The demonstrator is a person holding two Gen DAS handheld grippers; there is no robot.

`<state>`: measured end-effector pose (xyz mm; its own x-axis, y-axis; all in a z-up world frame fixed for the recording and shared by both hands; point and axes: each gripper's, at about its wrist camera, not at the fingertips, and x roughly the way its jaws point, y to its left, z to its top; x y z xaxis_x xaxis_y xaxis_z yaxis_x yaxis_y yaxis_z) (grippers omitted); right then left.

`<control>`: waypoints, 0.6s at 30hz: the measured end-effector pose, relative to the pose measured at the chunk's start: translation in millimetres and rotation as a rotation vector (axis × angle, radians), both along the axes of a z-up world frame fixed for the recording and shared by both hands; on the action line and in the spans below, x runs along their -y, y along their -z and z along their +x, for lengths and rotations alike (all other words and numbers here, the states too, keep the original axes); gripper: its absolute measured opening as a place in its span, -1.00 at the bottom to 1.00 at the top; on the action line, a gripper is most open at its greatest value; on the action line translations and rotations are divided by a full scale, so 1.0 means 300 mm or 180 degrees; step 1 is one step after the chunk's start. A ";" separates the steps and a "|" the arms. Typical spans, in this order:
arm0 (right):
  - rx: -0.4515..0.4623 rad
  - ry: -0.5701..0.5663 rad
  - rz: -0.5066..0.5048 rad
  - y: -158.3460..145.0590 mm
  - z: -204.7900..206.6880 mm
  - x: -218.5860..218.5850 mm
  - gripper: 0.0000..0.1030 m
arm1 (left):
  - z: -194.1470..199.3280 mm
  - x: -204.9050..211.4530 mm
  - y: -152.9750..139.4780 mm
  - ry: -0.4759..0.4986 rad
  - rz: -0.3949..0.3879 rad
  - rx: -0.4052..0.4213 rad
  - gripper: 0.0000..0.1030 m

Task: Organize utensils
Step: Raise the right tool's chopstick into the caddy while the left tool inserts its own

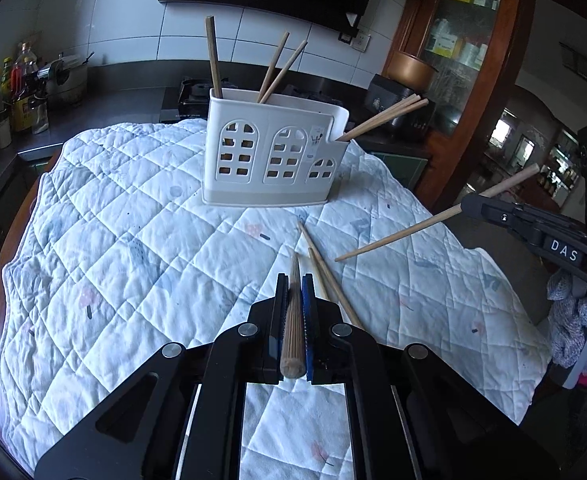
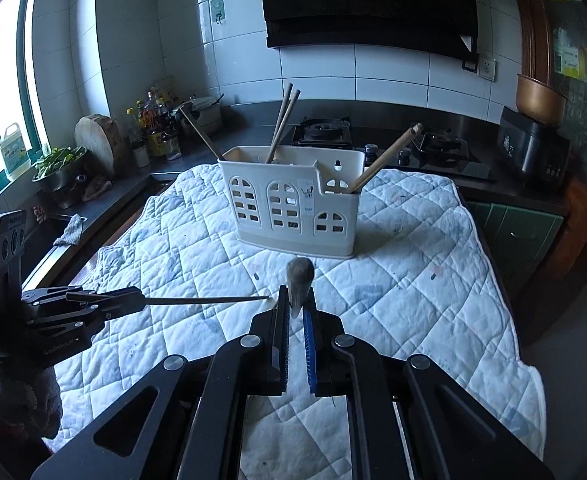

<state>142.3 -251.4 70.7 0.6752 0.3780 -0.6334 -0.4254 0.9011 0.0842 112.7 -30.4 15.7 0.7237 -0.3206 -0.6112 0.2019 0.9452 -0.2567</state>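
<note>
left gripper fingers clenched on thin wooden chopstick, lengthwise between pads. right gripper fingers clenched on second wooden chopstick, crosswise, above quilted white cloth.

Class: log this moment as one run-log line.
left tongs: shut on chopstick | right tongs: shut on second chopstick | utensil holder: upright on quilted cloth | two loose chopsticks on cloth

white utensil holder stands upright holding slanted wooden chopsticks; two loose chopsticks lie before it.
</note>
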 end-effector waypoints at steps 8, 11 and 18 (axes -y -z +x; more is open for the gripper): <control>0.0061 -0.0029 -0.0003 -0.140 0.106 -0.007 -0.87 | 0.064 -0.005 -0.114 0.0136 -0.0003 0.0146 -0.90; 0.0103 -0.0019 -0.0005 -0.210 0.154 -0.006 -0.87 | 0.094 0.001 -0.168 0.0167 0.0089 0.0229 -0.90; 0.0197 0.0084 -0.0027 -0.352 0.260 0.017 -0.87 | 0.180 0.019 -0.300 0.0186 0.0312 0.0427 -0.90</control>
<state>220.4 -256.4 176.4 0.7229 0.3544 -0.5932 -0.4056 0.9126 0.0510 166.8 -36.0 105.7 0.7827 -0.3082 -0.5408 0.2835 0.9500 -0.1311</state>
